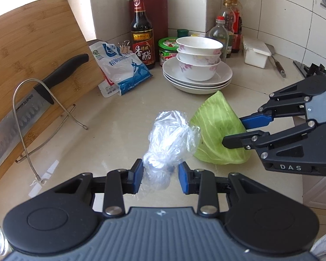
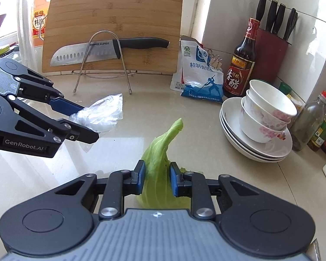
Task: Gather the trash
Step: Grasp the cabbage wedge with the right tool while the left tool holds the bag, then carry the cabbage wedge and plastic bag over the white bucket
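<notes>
The left gripper (image 1: 160, 175) pinches a crinkled, glossy wad of clear plastic wrap (image 1: 169, 139) above the smooth pale counter (image 1: 110, 117). At its 3 o'clock, the right gripper (image 2: 156, 177) clamps a ribbed, curled green cabbage leaf (image 2: 160, 152). Only the right view shows the knife's (image 2: 93, 51) whole dimpled blade on the bamboo board (image 2: 119, 6).

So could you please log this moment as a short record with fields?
left claw: closed around crumpled clear plastic wrap
right claw: closed around cabbage leaf
surface: beige countertop
nearby: stacked bowls on plates, vinegar bottle, SUPOR knife on cutting-board rack
trash bin: not visible
</notes>
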Demonstrator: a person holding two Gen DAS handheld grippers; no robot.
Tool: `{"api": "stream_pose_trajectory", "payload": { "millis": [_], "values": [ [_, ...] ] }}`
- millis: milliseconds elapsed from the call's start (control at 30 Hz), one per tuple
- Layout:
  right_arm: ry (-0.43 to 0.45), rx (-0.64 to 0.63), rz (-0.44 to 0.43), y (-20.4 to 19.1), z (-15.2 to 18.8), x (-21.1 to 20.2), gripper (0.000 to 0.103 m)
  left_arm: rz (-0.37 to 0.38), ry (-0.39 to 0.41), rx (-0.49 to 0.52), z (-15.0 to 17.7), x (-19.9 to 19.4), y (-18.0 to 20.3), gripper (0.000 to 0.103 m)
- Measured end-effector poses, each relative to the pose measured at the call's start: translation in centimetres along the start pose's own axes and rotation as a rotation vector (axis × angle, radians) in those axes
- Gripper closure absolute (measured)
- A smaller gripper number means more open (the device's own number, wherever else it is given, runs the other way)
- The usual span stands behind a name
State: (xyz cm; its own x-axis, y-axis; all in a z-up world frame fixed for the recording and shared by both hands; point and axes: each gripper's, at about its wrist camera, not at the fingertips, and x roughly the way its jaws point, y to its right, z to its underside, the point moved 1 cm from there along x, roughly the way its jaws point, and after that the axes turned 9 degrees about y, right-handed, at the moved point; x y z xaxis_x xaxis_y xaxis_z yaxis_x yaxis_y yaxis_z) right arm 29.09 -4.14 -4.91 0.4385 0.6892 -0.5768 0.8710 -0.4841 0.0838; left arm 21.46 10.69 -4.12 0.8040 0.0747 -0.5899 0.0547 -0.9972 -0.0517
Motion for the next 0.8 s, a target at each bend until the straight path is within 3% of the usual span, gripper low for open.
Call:
{"api": "stream_pose_trajectory", "payload": {
  "millis": [800],
  "values": [
    [0.034, 0.032, 0.045, 0.3, 3.8, -8.7, 0.079, 0.097, -0.025, 0.110, 0.4, -2.7, 8.2, 0.070]
  ]
}}
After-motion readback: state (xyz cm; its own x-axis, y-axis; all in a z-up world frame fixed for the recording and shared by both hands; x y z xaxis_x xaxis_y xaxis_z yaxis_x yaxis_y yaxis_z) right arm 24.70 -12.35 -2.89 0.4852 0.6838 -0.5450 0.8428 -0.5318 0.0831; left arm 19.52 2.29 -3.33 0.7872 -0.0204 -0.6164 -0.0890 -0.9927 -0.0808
